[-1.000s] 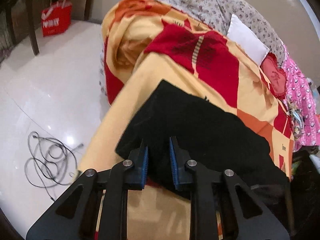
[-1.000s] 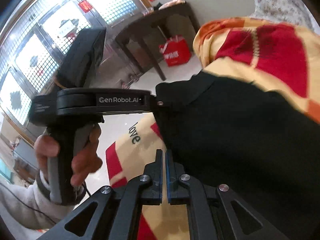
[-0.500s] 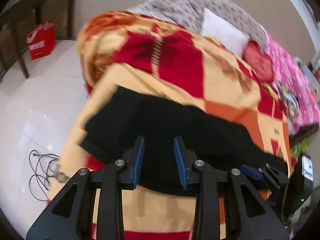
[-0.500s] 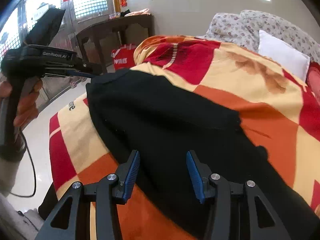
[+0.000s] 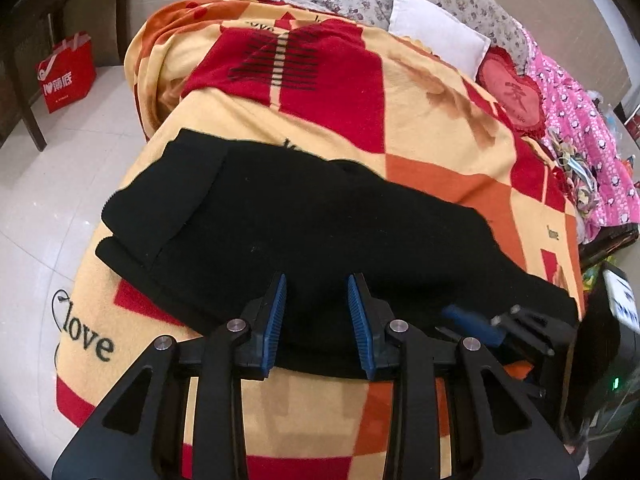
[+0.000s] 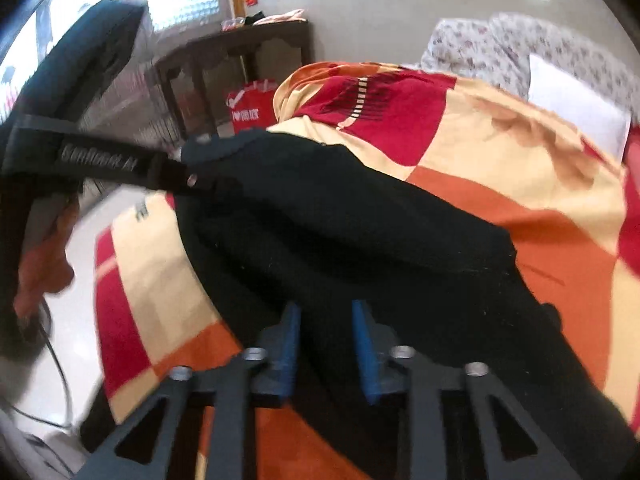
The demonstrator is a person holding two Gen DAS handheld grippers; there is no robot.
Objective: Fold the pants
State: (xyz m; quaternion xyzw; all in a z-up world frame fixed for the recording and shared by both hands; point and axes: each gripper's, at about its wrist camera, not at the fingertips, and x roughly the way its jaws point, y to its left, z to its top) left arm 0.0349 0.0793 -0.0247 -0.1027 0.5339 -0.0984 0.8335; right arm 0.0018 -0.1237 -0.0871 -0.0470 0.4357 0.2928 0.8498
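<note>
Over on the left, a red shopping bag (image 5: 66,74) sits on the pale floor (image 5: 48,184) by a dark table leg. The black pants (image 5: 304,236) lie spread across the checkered red-and-yellow blanket (image 5: 420,120) on the bed, one end near the blanket's left edge, the length running off to the right. The left claw (image 5: 316,320) hovers at the near edge of the pants, blue pads parted, nothing pinched between them. Further right, the right claw (image 6: 325,354) comes in over the dark fabric; its jaws are closing with the cloth between the pads, not yet clamped in this blurred view. A white pillow (image 5: 438,42) and pink bedding (image 5: 580,120) close out the far right.
</note>
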